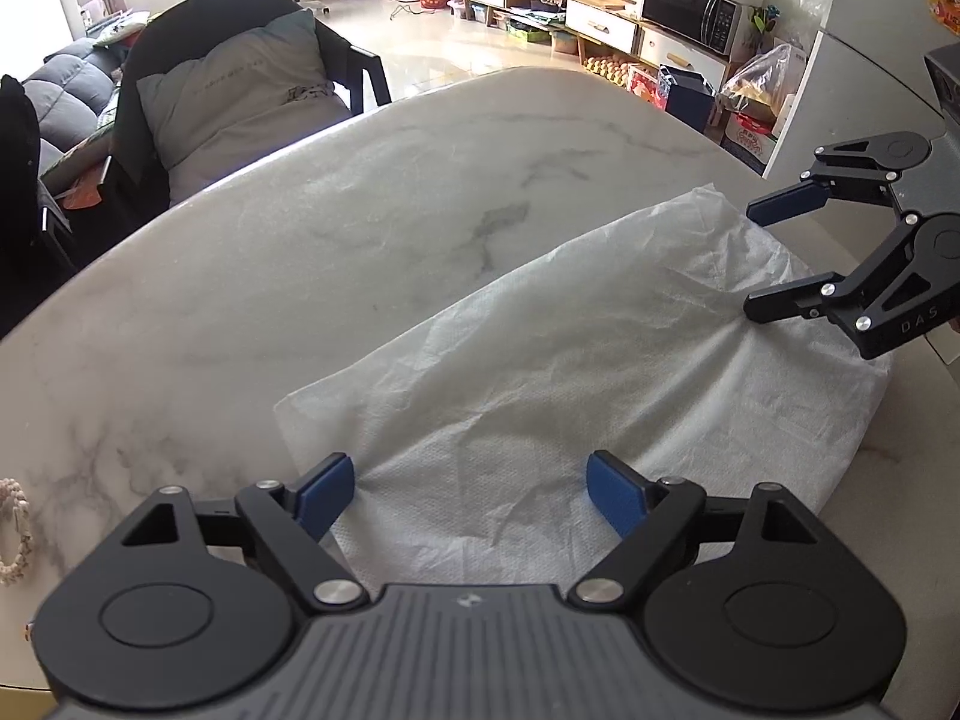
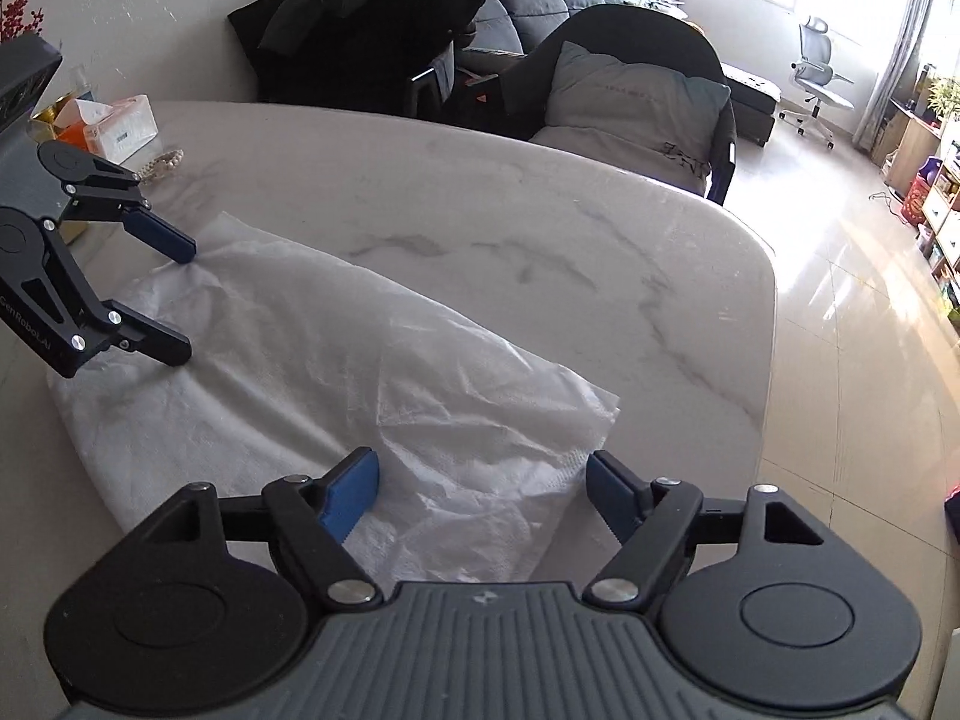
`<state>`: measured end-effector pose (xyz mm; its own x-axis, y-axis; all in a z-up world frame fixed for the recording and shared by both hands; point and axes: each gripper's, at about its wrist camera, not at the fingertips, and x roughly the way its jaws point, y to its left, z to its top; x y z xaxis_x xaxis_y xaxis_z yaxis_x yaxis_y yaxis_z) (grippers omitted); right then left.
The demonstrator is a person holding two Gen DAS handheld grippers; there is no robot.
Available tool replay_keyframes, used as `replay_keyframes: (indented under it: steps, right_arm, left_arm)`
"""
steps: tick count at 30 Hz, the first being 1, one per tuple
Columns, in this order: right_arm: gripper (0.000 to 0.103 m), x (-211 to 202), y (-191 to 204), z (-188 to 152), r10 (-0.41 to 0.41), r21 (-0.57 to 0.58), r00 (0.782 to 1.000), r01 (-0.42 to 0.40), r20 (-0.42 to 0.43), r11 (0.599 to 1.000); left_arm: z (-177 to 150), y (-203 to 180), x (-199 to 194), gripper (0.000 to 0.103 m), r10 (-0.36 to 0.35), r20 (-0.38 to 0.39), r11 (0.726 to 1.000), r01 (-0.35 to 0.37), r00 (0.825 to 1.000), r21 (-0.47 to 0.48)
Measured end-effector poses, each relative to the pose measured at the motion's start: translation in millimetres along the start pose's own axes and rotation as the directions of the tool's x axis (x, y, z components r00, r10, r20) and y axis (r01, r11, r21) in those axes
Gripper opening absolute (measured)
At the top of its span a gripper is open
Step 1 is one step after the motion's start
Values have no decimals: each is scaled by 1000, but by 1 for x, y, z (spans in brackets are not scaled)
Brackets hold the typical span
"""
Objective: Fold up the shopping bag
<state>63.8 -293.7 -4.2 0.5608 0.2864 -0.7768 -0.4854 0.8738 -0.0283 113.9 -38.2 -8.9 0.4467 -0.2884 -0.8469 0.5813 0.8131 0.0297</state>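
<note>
Left wrist view: our left gripper point(image 1: 469, 495) hangs wide open over the white shopping bag point(image 1: 540, 372) on the marble table point(image 1: 270, 252). Our right gripper point(image 2: 483, 495) gapes too, gripping nothing.

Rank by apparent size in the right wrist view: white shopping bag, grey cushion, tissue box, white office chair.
1. white shopping bag
2. grey cushion
3. tissue box and white office chair: look similar; the chair stands much farther, so unranked.
</note>
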Motion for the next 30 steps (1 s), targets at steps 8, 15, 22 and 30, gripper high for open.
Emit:
replay_keyframes:
  steps: [8,15,22,30]
  right_arm:
    - [69,-14,7,10,-60,0,998,60,31,998]
    - [36,-19,44,21,104,-11,993,-104,47,995]
    - [34,-5,72,9,139,-95,990,-140,-22,986]
    - [48,-23,46,-19,77,-140,997,-75,9,987]
  left_arm:
    - [7,-1,-16,74,33,0,999,-33,999,4]
    - [4,-26,-31,74,-34,63,996,28,997,88]
    - [-16,-39,-14,76,-39,0,994,39,999,106]
    - [-27,-21,-19,83,-56,11,997,55,998,50]
